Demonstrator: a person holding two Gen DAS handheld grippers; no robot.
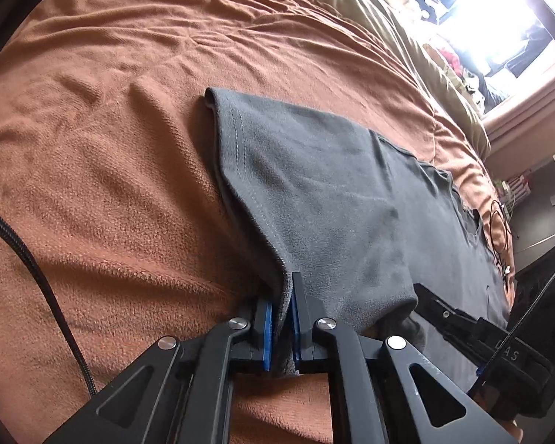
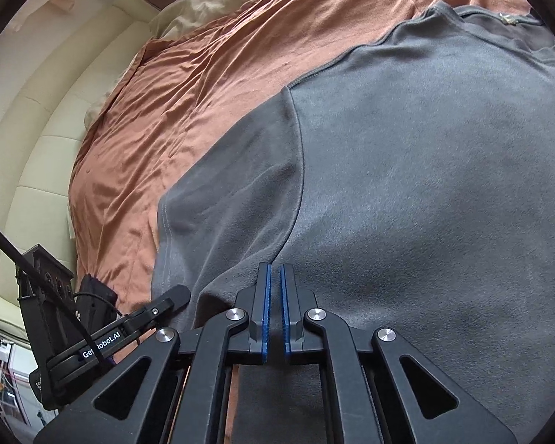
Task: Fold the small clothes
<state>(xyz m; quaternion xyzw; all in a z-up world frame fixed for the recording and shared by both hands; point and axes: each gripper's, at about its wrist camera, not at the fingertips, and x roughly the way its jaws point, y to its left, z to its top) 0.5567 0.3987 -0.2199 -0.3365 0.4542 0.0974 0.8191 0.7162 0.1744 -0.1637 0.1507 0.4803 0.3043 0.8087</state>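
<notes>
grey shirt [image 2: 407,185] runs off the frame's right edge; window [image 1: 499,18] glare-blown.

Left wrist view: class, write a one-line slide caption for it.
Left tool shut on the edge of a grey T-shirt spread over an orange blanket.

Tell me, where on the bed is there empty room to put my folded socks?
The orange blanket lies bare between the gray shirt's sleeve edge and the tan pillows. Another bare stretch runs from the shirt to the cream headboard. It is crowded where the left gripper and right gripper meet the shirt, and where cables lie beside it.
</notes>
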